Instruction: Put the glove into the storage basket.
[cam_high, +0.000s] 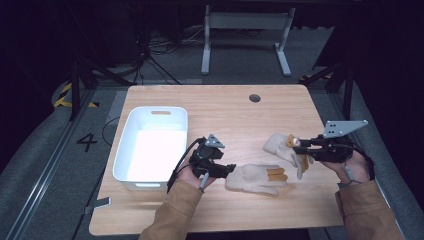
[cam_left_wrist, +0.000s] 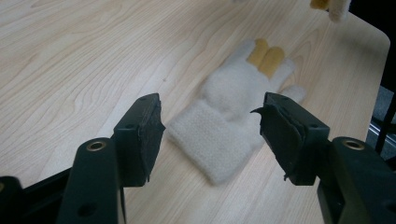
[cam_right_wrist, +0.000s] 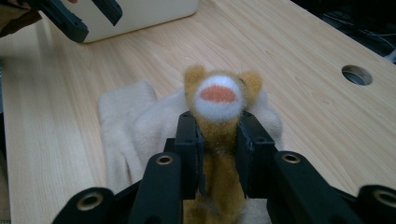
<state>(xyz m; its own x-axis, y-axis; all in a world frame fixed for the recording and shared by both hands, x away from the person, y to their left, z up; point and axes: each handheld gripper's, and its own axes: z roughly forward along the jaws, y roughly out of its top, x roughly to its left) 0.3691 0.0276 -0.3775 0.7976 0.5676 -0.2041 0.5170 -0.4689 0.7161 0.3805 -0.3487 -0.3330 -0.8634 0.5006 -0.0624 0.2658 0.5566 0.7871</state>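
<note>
A wooden table carries a white bin on its left side and two cream gloves toward the right. The near glove lies flat on the table, cuff toward the left gripper, with two tan fingers pointing right. The left gripper is positioned just beside that cuff; in the left gripper view its jaws are spread wide, with the glove lying between and beyond them, no contact visible. The second glove sits farther right, partly lifted off the table. The right gripper has its jaws pressed together on a tan finger of this glove; in the right gripper view the pinched finger stands upright between the jaws, showing a white tip with an orange patch, the cream body of the glove draped behind it. A round hole sits near the table's far edge.
</note>
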